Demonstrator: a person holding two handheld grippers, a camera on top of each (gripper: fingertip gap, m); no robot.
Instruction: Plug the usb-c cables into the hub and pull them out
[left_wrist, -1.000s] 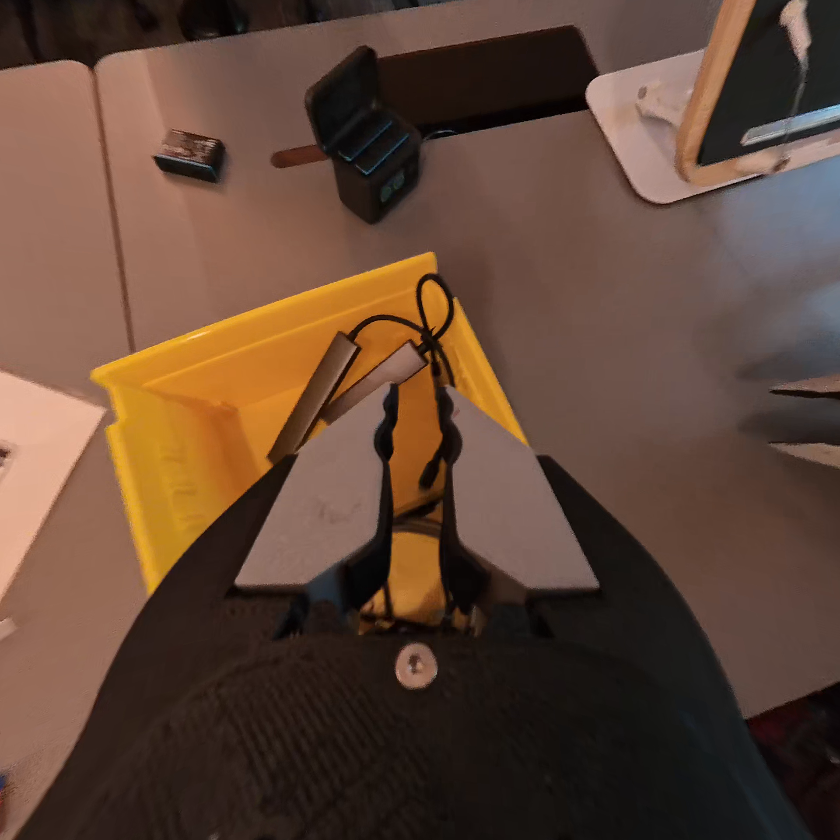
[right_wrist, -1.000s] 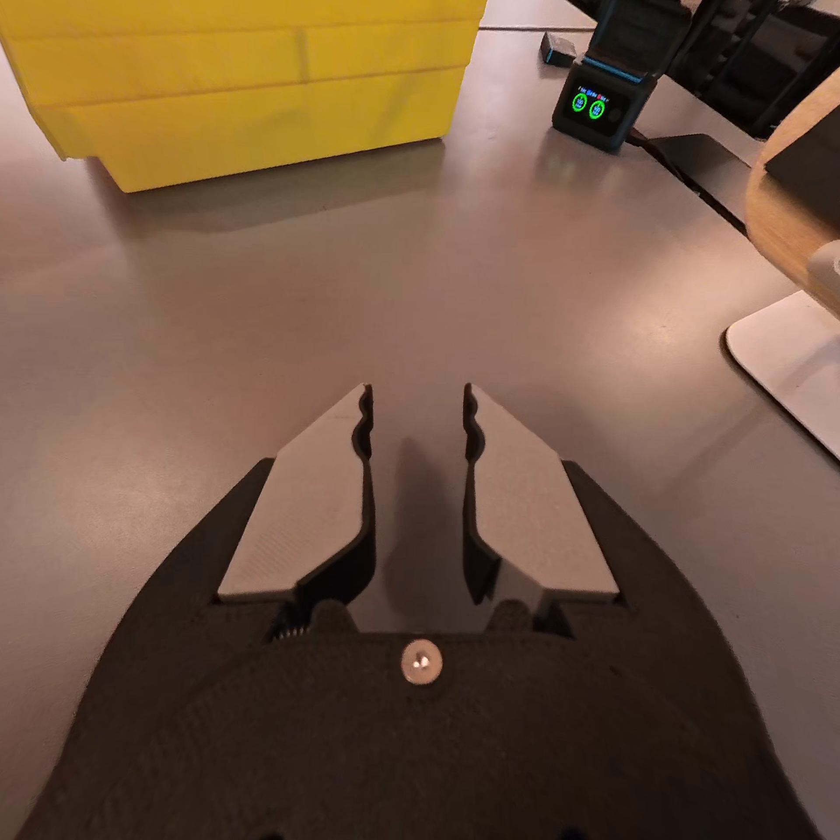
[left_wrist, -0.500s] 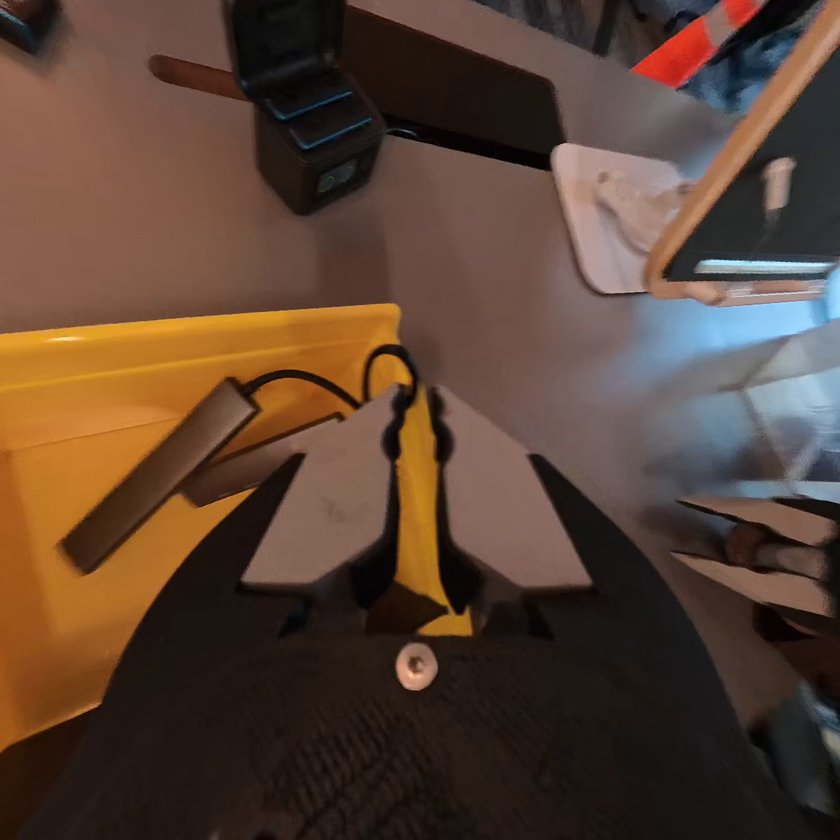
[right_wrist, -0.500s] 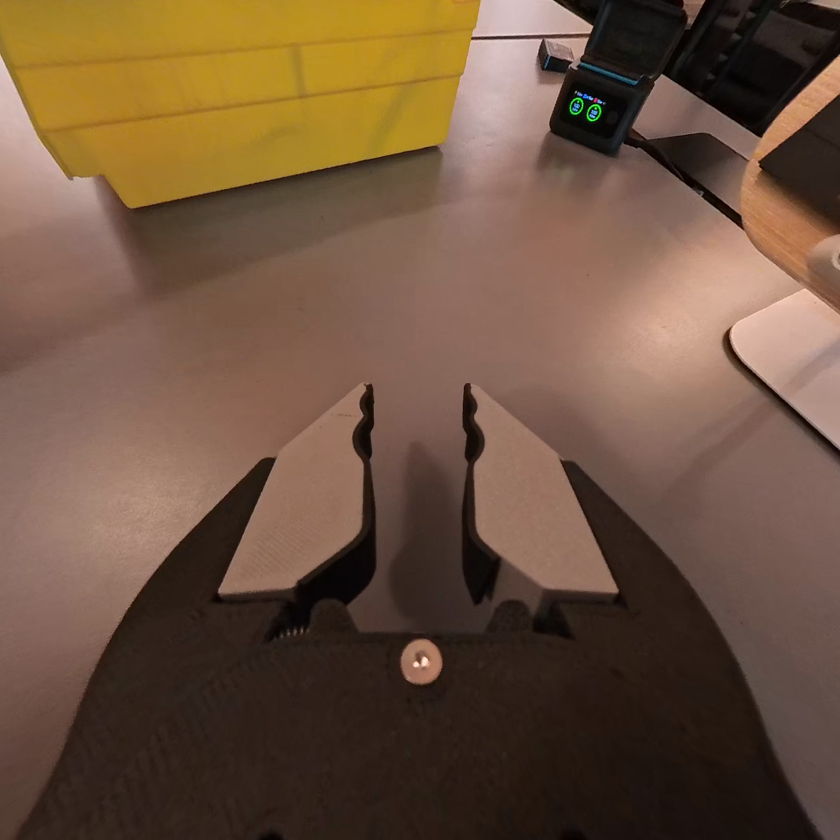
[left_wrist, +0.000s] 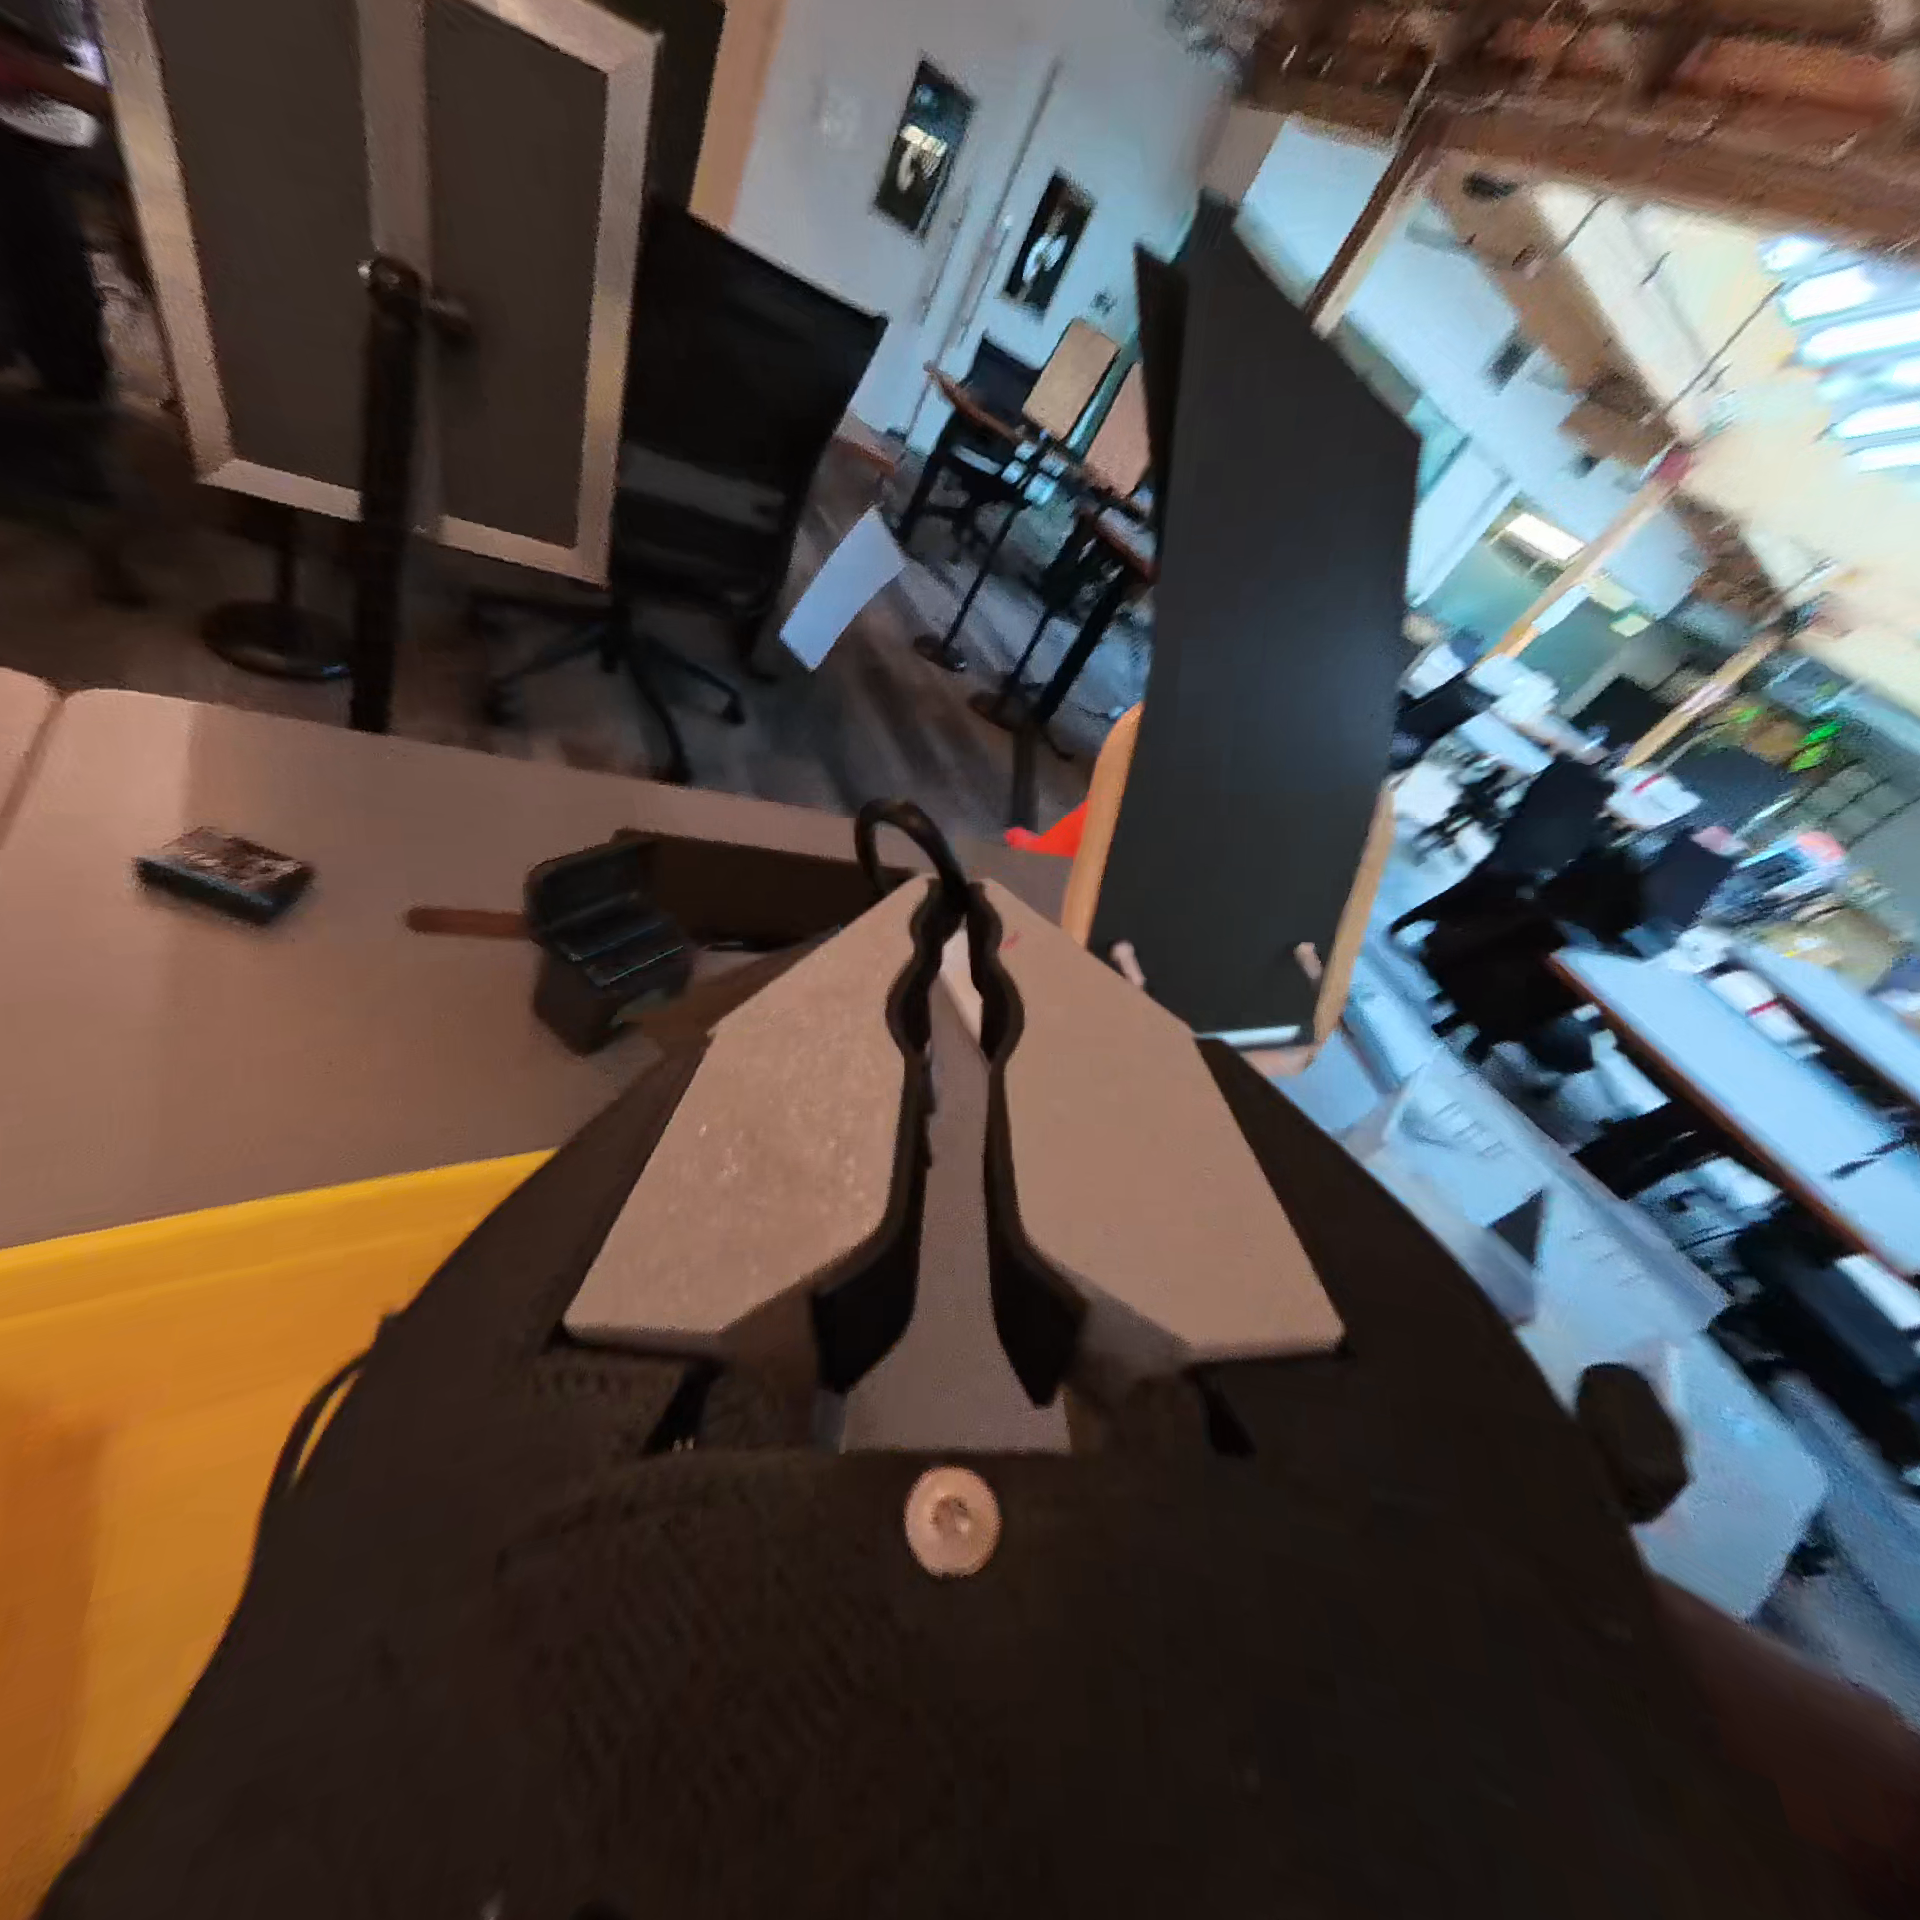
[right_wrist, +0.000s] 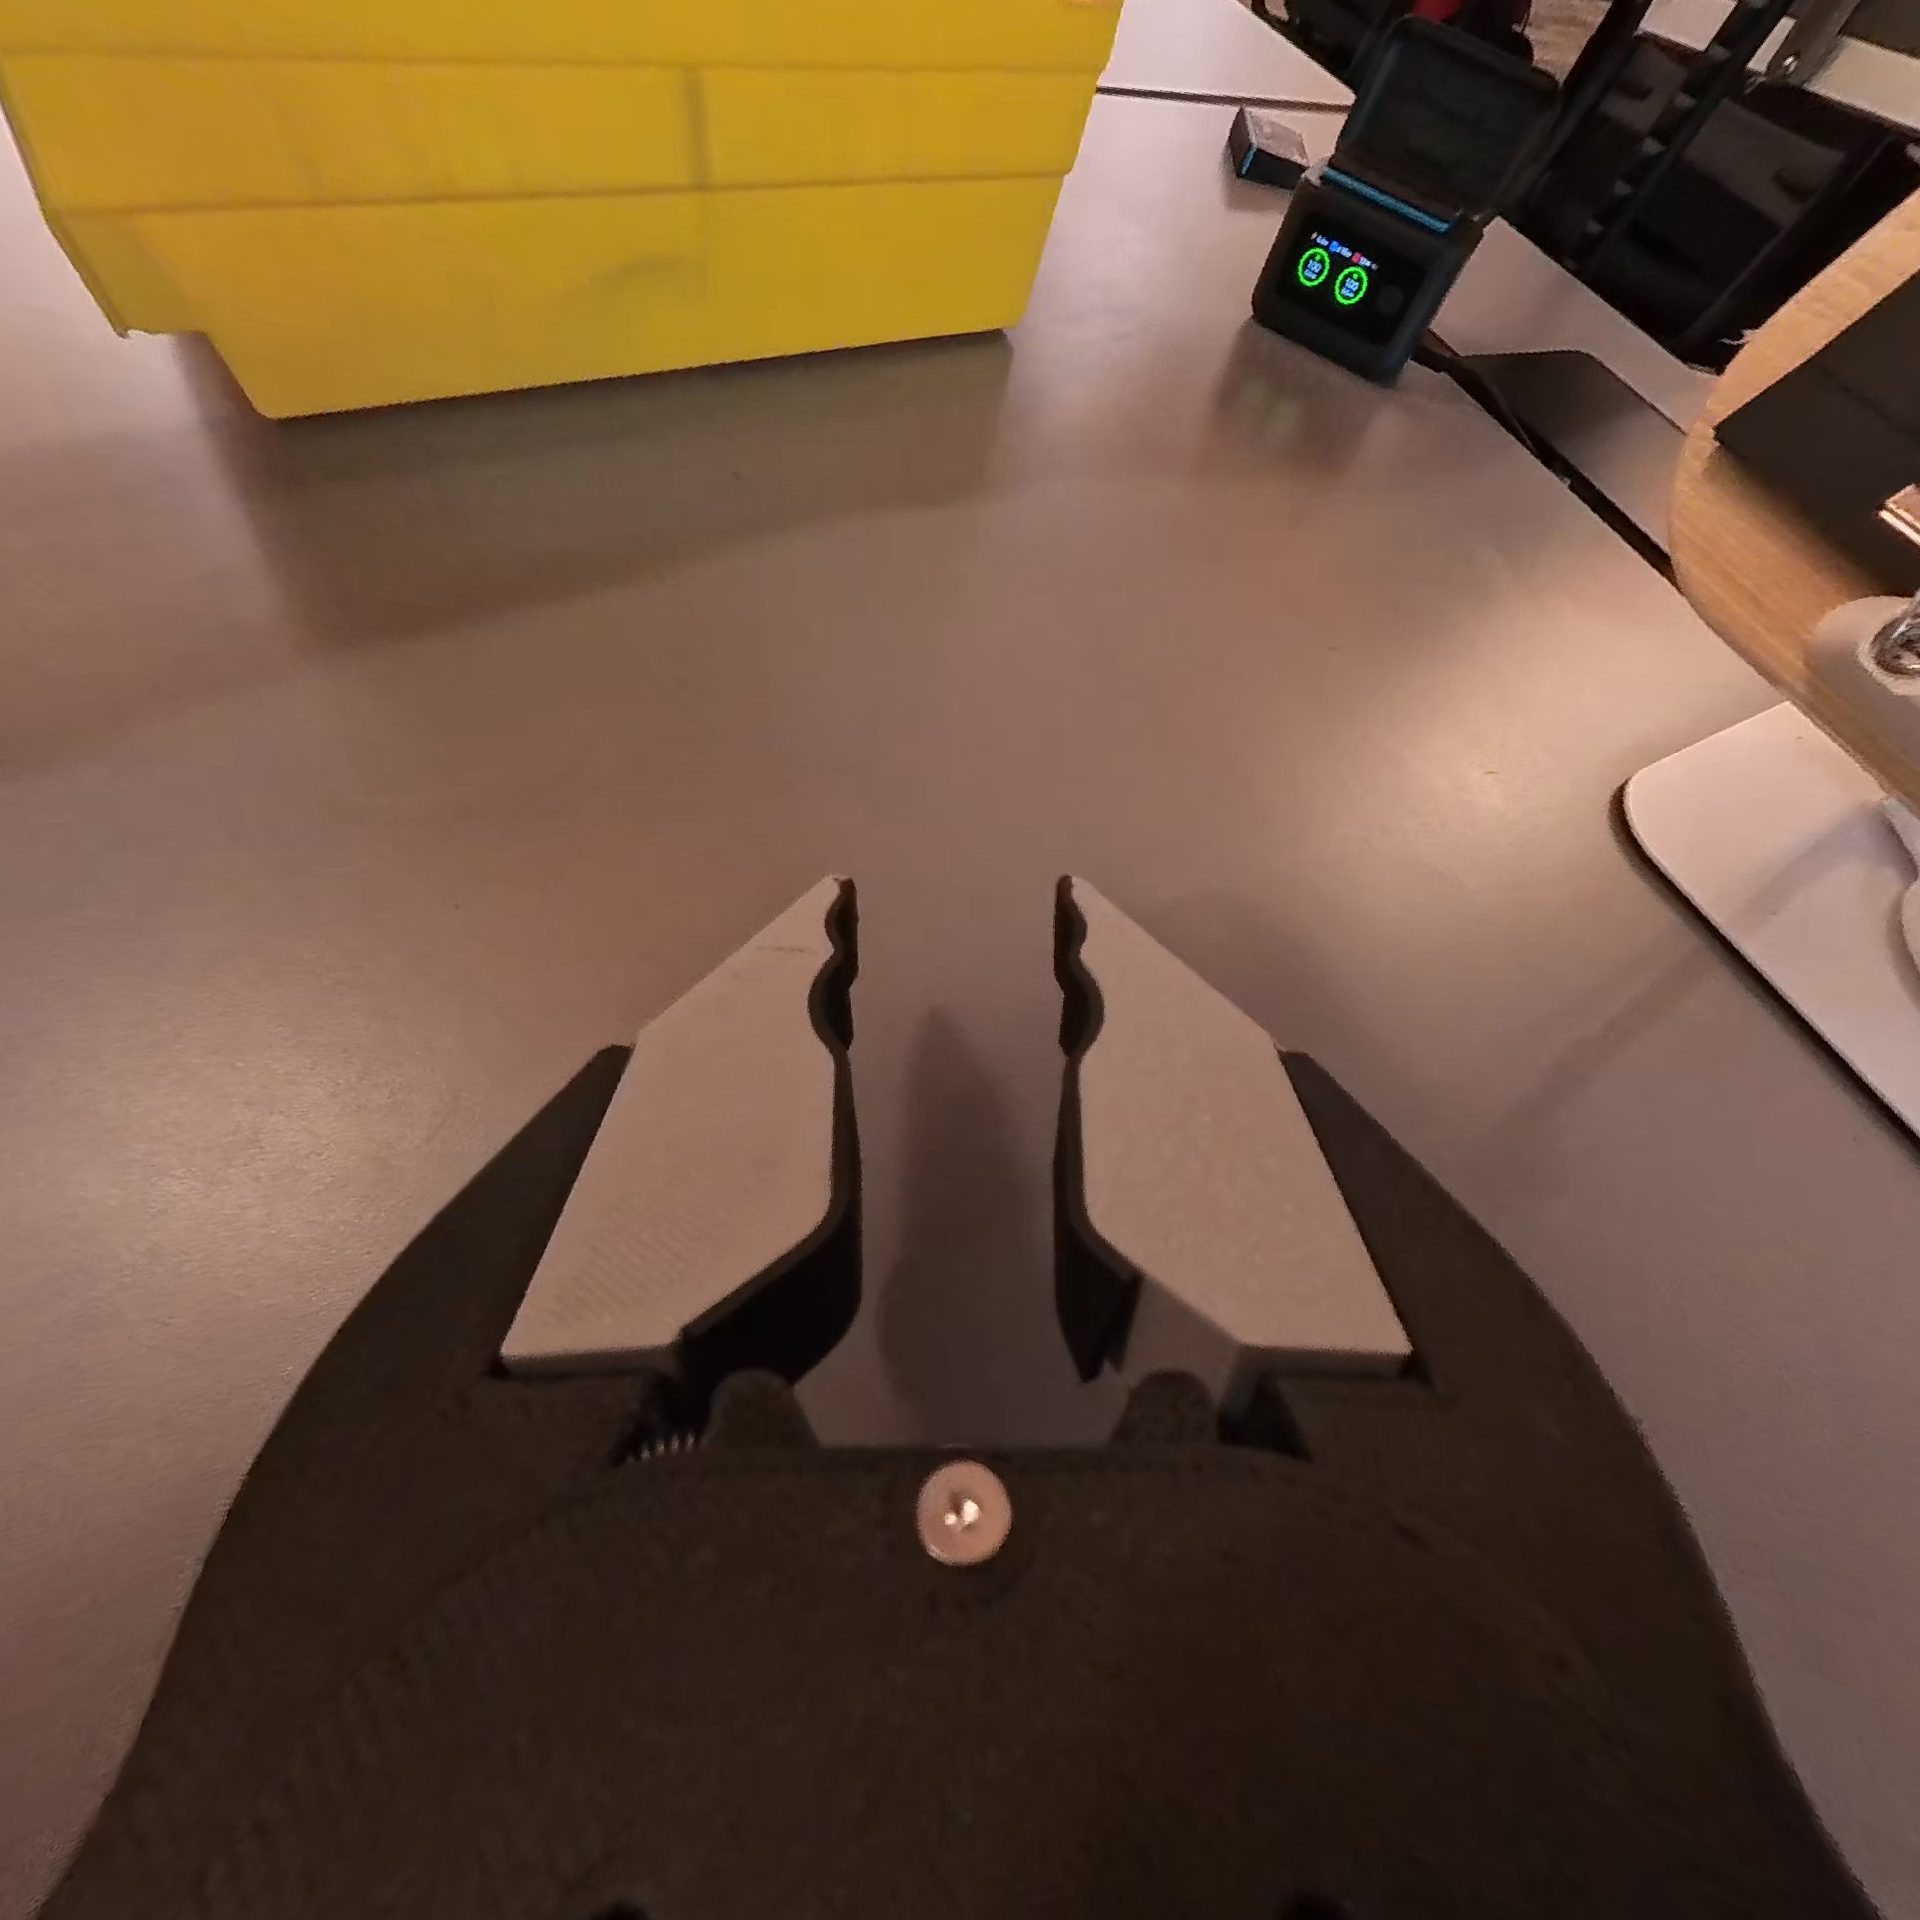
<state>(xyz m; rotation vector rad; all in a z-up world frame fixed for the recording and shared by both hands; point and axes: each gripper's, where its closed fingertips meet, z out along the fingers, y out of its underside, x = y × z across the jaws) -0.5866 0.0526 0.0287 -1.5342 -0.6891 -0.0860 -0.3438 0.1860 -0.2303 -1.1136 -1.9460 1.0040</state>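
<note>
My left gripper (left_wrist: 951, 904) is shut on a loop of thin black usb-c cable (left_wrist: 891, 831) that sticks out above its tips. It is raised and tilted up above the yellow bin (left_wrist: 208, 1351). A strand of cable (left_wrist: 312, 1423) trails down at the gripper's left side. The hubs are hidden in this view. My right gripper (right_wrist: 956, 904) is open and empty, low over the grey table (right_wrist: 623, 727), in front of the yellow bin (right_wrist: 623, 208). No cable or hub shows in the right wrist view.
A black charger case (left_wrist: 608, 945) with lit screen (right_wrist: 1351, 281) and a small battery (left_wrist: 223, 873) lie behind the bin. A wood-framed black board (left_wrist: 1247, 675) on a white base (right_wrist: 1766, 862) stands at the right. Office chairs and desks are beyond. Spacing between my two grippers at the tips: around 40 cm.
My left gripper closed on the cable loop inside the bin and rose, tilting up toward the room; the hubs dropped out of view. My right gripper stayed nearly still and open.
</note>
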